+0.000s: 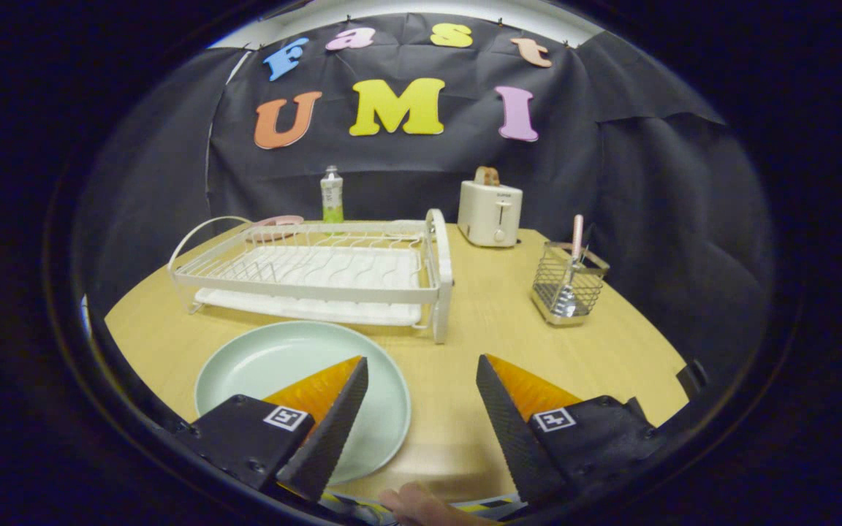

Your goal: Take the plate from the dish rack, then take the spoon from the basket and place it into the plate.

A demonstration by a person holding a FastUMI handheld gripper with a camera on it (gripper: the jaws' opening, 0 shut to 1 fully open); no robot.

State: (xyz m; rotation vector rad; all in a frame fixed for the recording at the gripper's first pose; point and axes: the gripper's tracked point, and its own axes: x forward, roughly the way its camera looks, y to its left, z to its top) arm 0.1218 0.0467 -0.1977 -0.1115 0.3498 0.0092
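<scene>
A black gripper (421,365) with orange-backed fingers hangs spread wide, holding nothing, above a light wooden desk (479,321). A round pale green plate (275,365) lies flat on the desk beneath the left finger. Beyond it stands a white wire dish rack (319,274). To the right, a metal mesh basket (569,285) holds a pink-handled spoon (576,248) upright. Farther back stand a cream toaster (490,213) and a green-labelled bottle (331,196).

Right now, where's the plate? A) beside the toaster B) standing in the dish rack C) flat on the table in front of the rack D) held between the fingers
C: the plate lies flat on the table in front of the dish rack, under the open gripper's left finger.
</scene>
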